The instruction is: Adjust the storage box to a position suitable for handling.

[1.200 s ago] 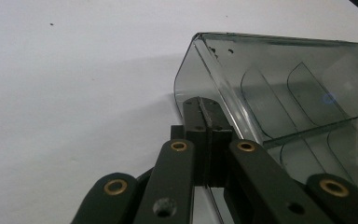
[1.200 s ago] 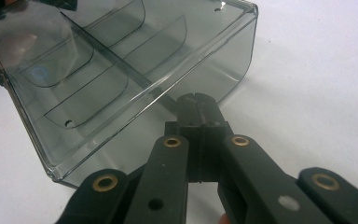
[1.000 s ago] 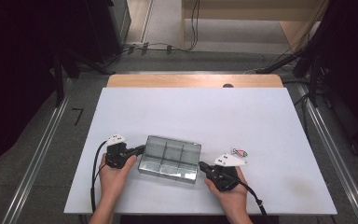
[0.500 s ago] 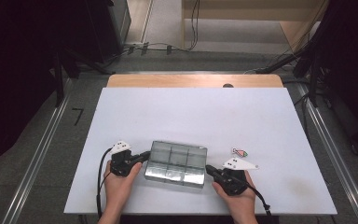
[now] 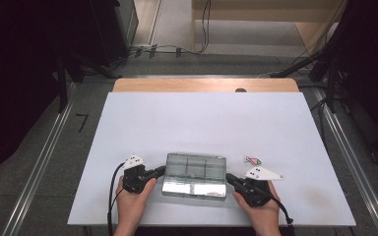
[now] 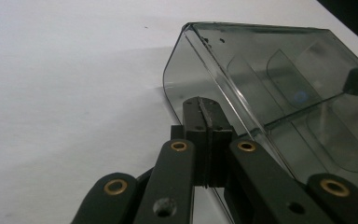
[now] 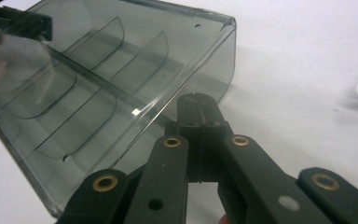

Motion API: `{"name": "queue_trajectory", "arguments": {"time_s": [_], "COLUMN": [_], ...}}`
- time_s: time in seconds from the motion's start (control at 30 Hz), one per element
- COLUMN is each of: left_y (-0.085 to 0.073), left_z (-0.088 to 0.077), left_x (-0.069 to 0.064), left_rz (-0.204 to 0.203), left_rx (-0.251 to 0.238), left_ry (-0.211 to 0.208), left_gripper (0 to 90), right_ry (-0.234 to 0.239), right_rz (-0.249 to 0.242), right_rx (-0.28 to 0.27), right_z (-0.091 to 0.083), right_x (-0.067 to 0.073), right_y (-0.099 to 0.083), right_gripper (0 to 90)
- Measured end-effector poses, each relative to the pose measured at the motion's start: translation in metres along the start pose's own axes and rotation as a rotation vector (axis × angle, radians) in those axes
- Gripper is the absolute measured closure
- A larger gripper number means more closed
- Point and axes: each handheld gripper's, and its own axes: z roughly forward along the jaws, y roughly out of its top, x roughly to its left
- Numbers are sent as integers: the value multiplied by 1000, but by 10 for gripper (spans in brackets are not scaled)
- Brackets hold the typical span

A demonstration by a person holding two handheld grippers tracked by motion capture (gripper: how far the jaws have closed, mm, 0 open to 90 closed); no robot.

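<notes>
1. Organizer box [image 5: 195, 175], clear and compartmented, lies near the table's [image 5: 202, 118] six o'clock edge, long axis nine-to-three.
2. We press the closed left gripper [image 5: 158, 171] and the closed right gripper [image 5: 230, 178] against its short ends, gripping nothing.

Beyond the right hand-held gripper [image 5: 232, 180], a small pink-and-white thing [image 5: 252, 160] on the bench [image 5: 202, 123] is too small to identify; the right gripper view cuts it off at the edge. The clear compartment box [image 5: 195, 175] runs off both gripper views, its far walls blurred.
</notes>
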Motion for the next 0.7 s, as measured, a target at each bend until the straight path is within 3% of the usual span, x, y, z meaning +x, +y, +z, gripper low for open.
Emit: {"name": "queue_trajectory", "arguments": {"time_s": [0.4, 0.7], "left_y": [-2, -3], "left_z": [10, 14], "left_x": [-17, -24], "left_rz": [9, 20], "left_rx": [6, 2], "left_ry": [-23, -25], "left_gripper": [900, 900], "right_ry": [-39, -30], "right_rz": [33, 35], "right_rx": [-10, -7], "right_z": [-7, -8], "right_x": [-19, -29], "right_y": [-1, -3], "right_gripper": [883, 883]}}
